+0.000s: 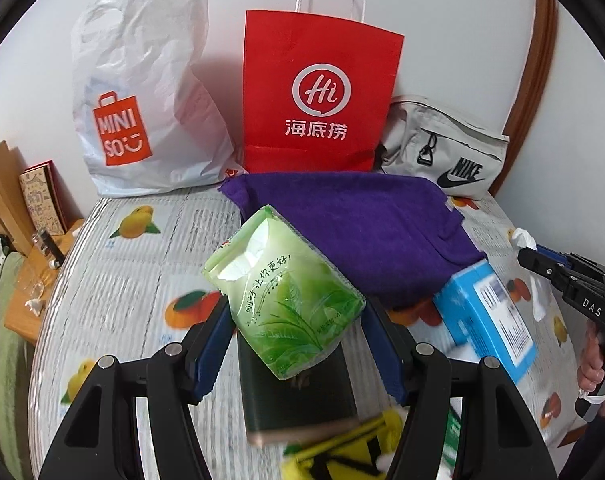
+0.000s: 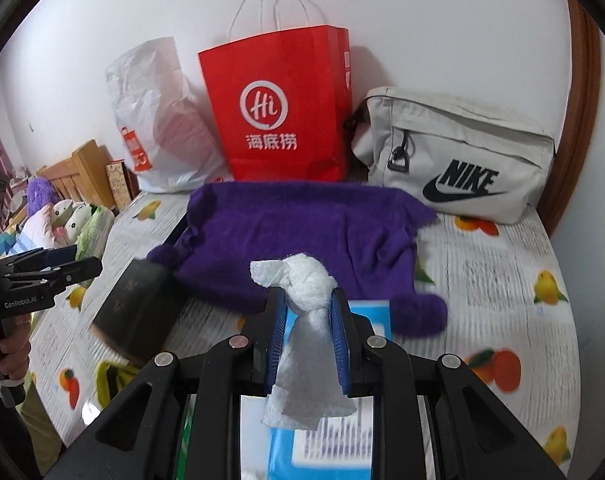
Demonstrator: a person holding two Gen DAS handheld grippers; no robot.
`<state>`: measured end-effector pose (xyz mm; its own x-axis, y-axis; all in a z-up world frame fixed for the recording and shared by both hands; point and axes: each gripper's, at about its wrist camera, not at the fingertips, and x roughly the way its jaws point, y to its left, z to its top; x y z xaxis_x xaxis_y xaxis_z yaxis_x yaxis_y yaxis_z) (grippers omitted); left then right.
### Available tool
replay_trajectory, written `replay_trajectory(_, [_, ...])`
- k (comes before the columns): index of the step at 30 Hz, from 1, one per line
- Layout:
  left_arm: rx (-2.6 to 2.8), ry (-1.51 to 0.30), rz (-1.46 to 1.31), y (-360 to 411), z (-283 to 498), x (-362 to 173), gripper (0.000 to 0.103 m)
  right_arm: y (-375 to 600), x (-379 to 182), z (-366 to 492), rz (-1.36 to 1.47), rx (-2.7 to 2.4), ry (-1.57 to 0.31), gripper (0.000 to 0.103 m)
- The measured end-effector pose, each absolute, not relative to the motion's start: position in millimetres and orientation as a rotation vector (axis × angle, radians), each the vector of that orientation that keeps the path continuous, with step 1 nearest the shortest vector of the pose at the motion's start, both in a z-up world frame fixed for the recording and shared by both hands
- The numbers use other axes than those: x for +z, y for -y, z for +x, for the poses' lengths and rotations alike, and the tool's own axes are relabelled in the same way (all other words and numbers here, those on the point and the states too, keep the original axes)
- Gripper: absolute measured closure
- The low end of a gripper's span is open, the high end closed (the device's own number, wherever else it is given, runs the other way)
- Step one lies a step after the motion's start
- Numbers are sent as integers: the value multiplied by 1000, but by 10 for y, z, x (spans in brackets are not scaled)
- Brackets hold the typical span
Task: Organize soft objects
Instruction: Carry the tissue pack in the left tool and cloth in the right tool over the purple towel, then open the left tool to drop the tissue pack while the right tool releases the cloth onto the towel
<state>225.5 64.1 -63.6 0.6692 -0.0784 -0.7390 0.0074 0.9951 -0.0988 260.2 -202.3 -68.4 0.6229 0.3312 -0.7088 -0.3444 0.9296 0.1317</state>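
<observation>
My left gripper (image 1: pixel 298 336) pinches the green tissue pack (image 1: pixel 284 294) between its blue pads, holding it tilted above a dark book (image 1: pixel 298 396) that lies on the tabletop. My right gripper (image 2: pixel 307 334) is squeezed onto a twisted white tissue wad (image 2: pixel 306 320), its knotted end sticking up past the fingertips, over a blue box (image 2: pixel 366 316). Just beyond both sits one purple towel (image 1: pixel 366 224), loosely folded, its near edge touching the blue box. Something yellow and black (image 1: pixel 342 452) lies blurred at the near edge; I cannot tell what it is. The surface is a table under a fruit-printed cover (image 1: pixel 142 280), pushed against a white wall (image 1: pixel 442 20). Along that wall I count three bags: one white Miniso plastic bag (image 1: pixel 142 96), one red paper bag (image 1: pixel 318 92) standing upright with string handles, and one grey Nike pouch (image 2: pixel 458 152) lying on its side. To the left, off the table, I see wooden furniture (image 2: pixel 82 168) and plush toys (image 2: pixel 62 212).
</observation>
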Motion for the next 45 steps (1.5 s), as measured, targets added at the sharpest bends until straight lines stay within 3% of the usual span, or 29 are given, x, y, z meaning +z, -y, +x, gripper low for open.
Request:
replay_trajectory(25, [-62, -971, -103, -568, 3734, -1036, 40, 1958, -1326, 3770, -52, 393, -956, 79])
replay_trajectory(45, [-46, -1056, -125, -598, 4171, -1418, 39, 1926, -1576, 3949, -45, 404, -1045, 79])
